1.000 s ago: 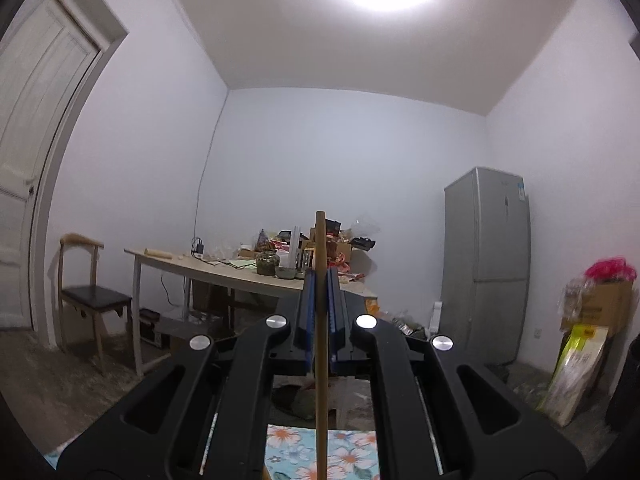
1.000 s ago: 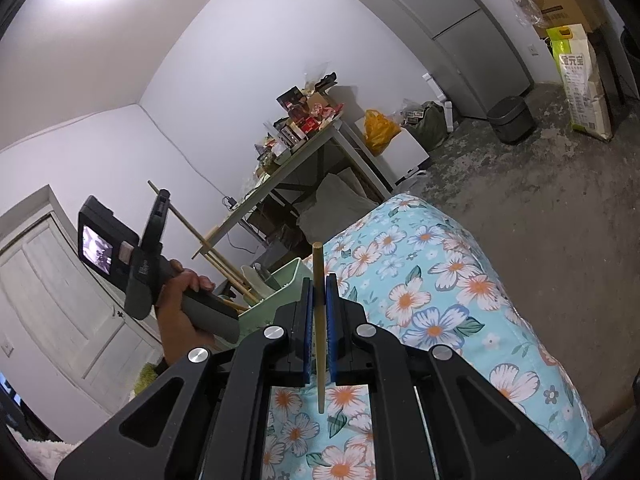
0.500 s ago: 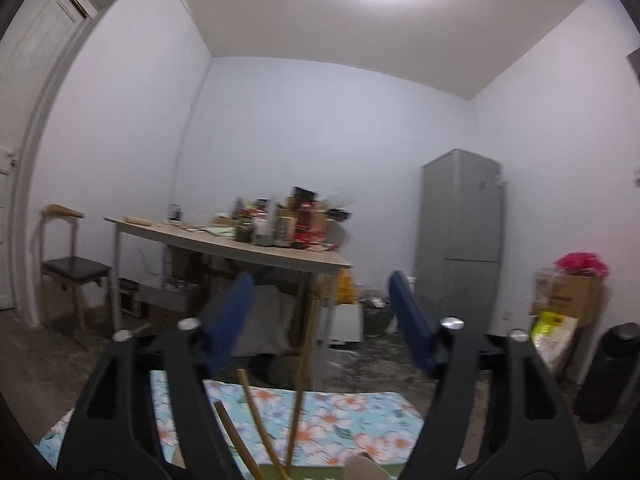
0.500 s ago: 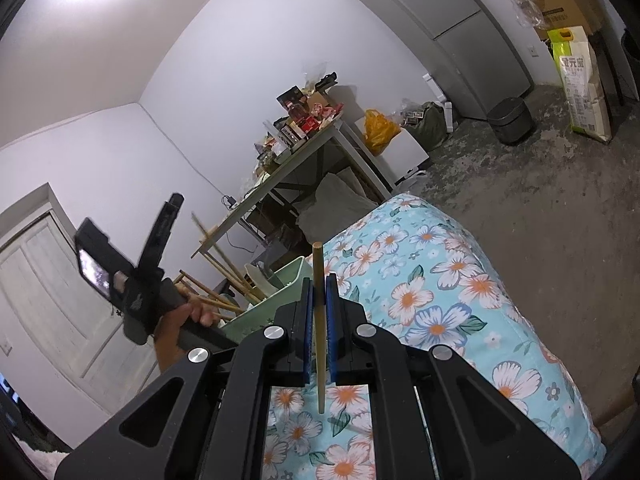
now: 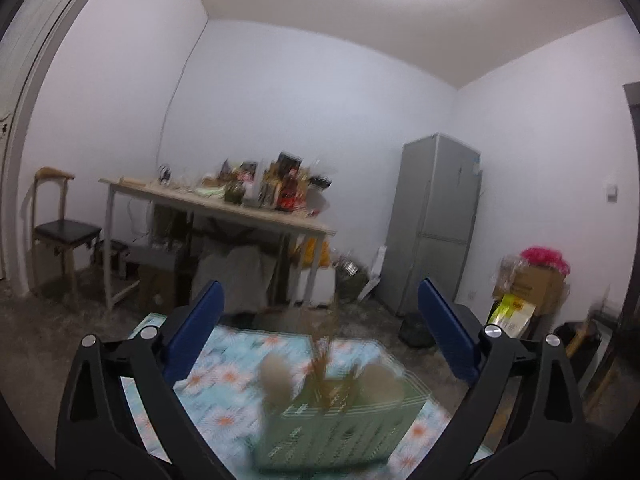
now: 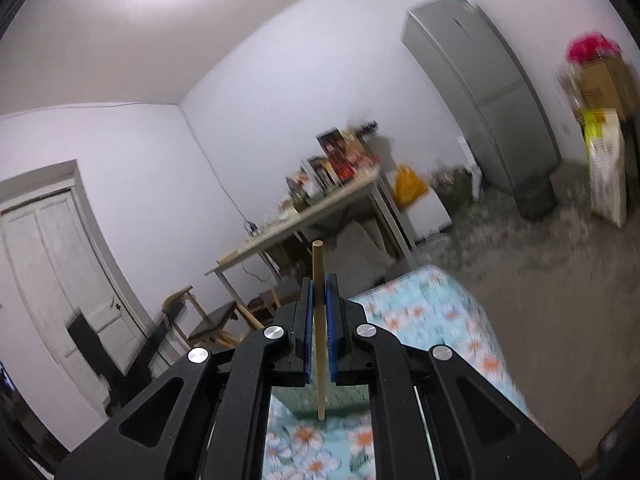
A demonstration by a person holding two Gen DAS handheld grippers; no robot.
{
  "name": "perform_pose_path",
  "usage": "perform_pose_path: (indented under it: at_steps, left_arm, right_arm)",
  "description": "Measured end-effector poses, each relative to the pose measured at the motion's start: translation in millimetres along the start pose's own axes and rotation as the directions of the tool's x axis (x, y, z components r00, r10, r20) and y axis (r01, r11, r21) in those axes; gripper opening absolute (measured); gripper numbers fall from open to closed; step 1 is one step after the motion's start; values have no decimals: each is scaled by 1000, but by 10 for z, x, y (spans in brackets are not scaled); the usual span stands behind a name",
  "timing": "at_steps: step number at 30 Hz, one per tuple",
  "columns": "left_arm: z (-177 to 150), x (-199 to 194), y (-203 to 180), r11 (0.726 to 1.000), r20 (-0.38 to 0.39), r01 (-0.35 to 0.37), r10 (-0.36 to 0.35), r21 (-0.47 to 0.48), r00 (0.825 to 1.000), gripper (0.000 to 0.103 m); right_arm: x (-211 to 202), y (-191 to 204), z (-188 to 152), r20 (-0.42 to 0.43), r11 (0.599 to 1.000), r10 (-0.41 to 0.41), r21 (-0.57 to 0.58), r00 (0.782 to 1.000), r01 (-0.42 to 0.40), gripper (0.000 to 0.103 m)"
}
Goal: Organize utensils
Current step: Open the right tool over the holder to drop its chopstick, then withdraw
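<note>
Now: left gripper (image 5: 320, 320) fingers just sprung wide, empty, above green slotted plastic basket (image 5: 340, 428); right gripper (image 6: 319, 332) clamping upright wooden chopstick (image 6: 318, 320) (likely next in).

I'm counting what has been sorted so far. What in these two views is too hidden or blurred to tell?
- Left wrist view: motion blur smears the basket; its utensils cannot be counted or told apart.
- Right wrist view: the right gripper hides most of the basket.
- Right wrist view: the gripper's pads cover the middle of the chopstick.
</note>
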State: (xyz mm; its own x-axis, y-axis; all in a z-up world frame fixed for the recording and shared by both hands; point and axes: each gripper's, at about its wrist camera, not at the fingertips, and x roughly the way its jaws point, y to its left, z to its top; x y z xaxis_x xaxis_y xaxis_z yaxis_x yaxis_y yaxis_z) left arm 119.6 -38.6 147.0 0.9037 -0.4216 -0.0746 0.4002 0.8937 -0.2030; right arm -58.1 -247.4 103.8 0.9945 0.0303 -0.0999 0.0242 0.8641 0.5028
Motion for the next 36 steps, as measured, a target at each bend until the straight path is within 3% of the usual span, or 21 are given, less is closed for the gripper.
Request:
perform_pose_path:
  at_steps: [4,8,13,20,25,30,31,33,36]
  left_arm:
    - [-312,-152,283,999,-119,-30,34,32,992,94]
    - [-692,-308,539,996,-248,-65,78,60,966,94]
    - [-995,-387,784,997,-354,-69,71,19,932,94]
    - [-1161,-373,848,996,-408,-76,52,-42,912,94]
    - [-1156,-347,794,997,-402,-69,47,-41,914,94]
    - [-1160,-335,790,997,-401,-74,53,-37,914,94]
    - [-1141,-341,783,997,-401,-74,53,-36,914,94]
    - [-1127,-343,773,996,-397,-79,61,-29,916,94]
    - [-1083,-347,754,995,-388,-91,74,-27,919,94]
  right_arm:
    - [71,267,222,34,997,49,-69,998,-47,6]
    - [214,520,391,66,988,65,-144,996,-55,6]
    - [593,718,499,52,980,69,-192,996,-58,6]
    - [1162,828,452,1,970,48,-238,999,-47,6]
    - [1527,801,165,-51,953,-15,-304,999,-1,7]
    - [1812,673,-227,-197,944,-41,-328,980,-26,9]
    - [1807,647,-274,-210,944,-46,-330,977,-26,11]
    - [1703,589,-323,-211,948,-53,-319,976,-18,37]
    - [1460,513,-312,-188,959,-34,-283,981,-21,45]
